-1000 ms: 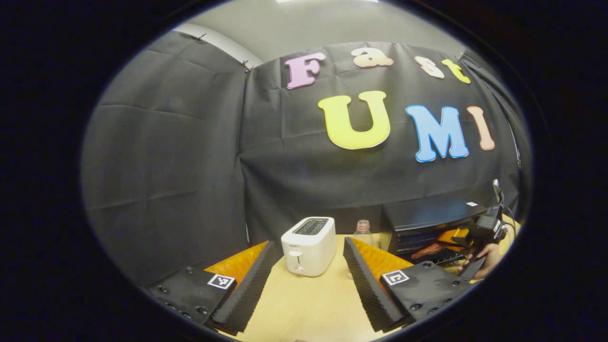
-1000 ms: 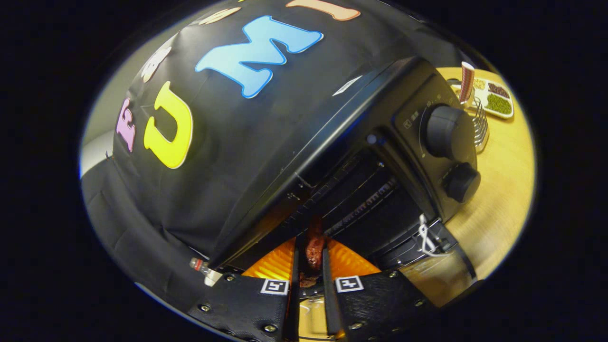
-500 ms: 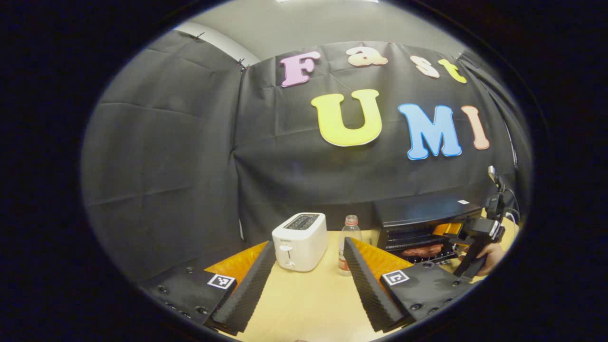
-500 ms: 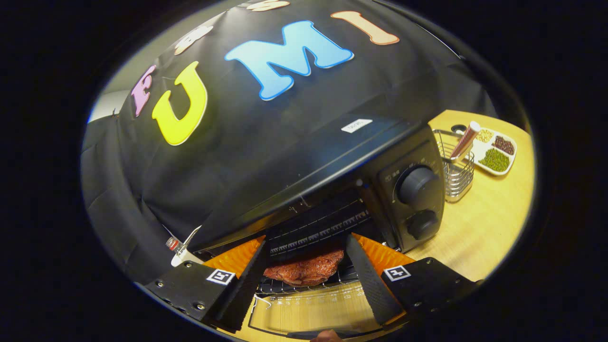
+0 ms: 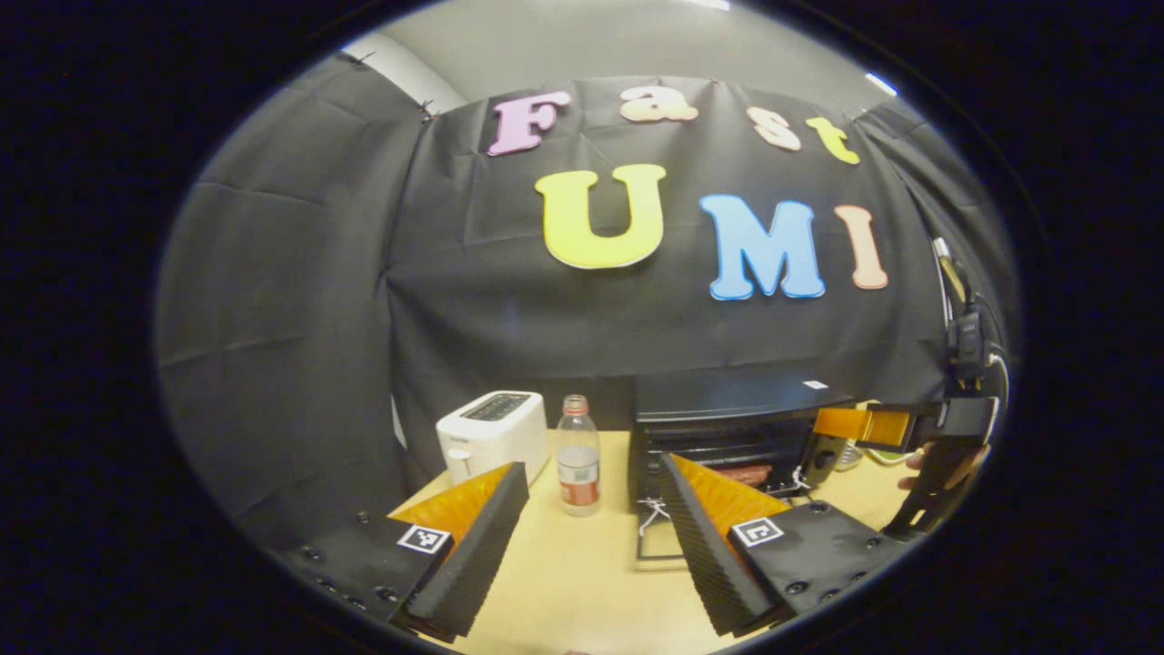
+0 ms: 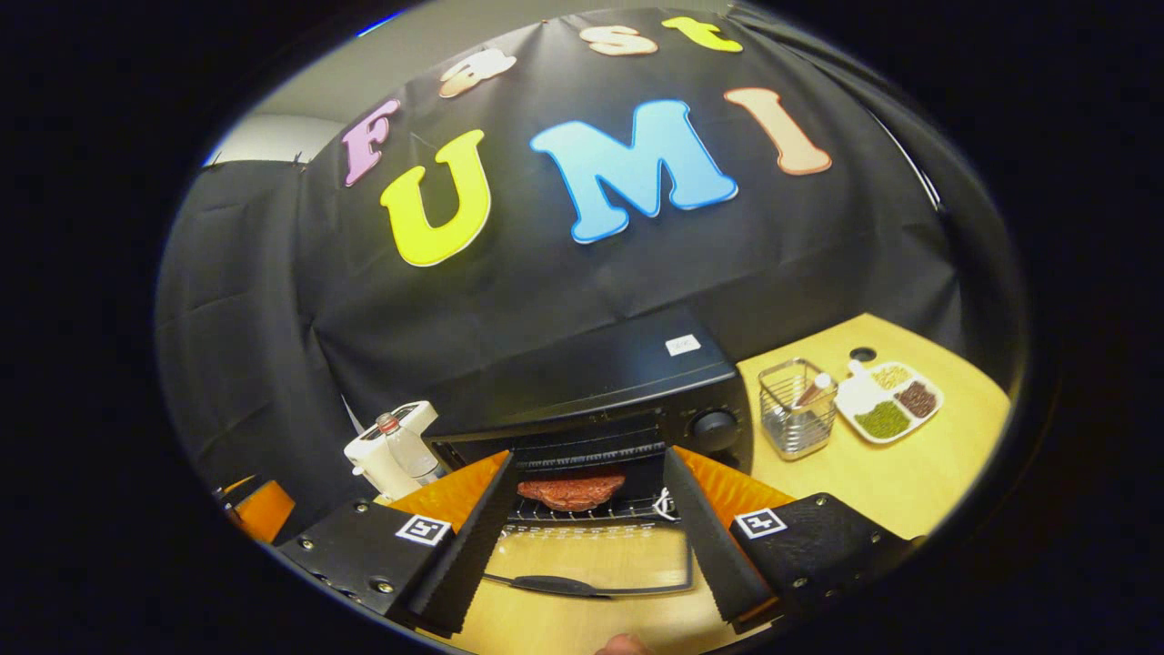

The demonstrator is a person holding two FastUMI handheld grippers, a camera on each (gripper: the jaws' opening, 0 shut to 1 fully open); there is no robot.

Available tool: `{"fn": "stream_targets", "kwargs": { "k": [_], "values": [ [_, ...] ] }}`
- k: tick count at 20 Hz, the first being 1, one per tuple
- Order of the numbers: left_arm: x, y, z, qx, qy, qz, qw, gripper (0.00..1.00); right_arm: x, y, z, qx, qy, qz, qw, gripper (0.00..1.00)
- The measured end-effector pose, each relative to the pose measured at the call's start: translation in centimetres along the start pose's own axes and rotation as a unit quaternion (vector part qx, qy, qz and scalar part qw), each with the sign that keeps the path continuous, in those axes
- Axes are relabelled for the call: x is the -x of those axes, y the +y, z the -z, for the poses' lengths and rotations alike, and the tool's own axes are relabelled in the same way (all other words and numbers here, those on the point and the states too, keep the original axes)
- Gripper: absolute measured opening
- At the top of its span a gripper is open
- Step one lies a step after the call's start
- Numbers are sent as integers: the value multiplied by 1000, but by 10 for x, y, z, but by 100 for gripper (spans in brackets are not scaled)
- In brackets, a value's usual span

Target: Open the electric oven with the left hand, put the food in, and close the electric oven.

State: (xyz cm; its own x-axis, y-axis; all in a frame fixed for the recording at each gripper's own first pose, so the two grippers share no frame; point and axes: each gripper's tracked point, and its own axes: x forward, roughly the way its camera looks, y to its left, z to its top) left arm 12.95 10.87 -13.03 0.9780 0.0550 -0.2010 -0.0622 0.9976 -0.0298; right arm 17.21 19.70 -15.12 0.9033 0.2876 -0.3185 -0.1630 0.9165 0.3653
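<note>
Right tongs (image 6: 587,537): fingers held wide apart, nothing between them, raised over the desk (image 6: 909,473). Electric oven (image 6: 609,387): set directly ahead of these tongs, door (image 6: 591,569) let down flat between the fingertips. Food (image 6: 571,491): a reddish-brown piece laid on the oven rack, seen beyond the tips, untouched.

Left tongs (image 5: 591,537): fingers likewise spread, empty. Ahead of them, from left: a white toaster (image 5: 491,437), a clear bottle (image 5: 578,455), then the oven at right. Wire basket (image 6: 797,418) and a sectioned dish (image 6: 891,405) are placed right of the oven.
</note>
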Motion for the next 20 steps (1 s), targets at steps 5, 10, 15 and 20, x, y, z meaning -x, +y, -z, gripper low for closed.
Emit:
{"fn": "stream_targets", "kwargs": {
  "k": [5,10,15,20],
  "values": [
    [-4,-48,43,6,46,53,997,100,55,-25,-35,50,-56,30,997,98],
    [-10,-88,87,6,103,94,990,100,96,-47,-51,66,-82,62,993,98],
    [-11,-130,146,24,192,141,971,99,129,-69,-47,109,-85,96,986,98],
    [-22,-152,193,26,267,143,953,98,159,-80,-42,134,-79,122,980,98]
  ]
}}
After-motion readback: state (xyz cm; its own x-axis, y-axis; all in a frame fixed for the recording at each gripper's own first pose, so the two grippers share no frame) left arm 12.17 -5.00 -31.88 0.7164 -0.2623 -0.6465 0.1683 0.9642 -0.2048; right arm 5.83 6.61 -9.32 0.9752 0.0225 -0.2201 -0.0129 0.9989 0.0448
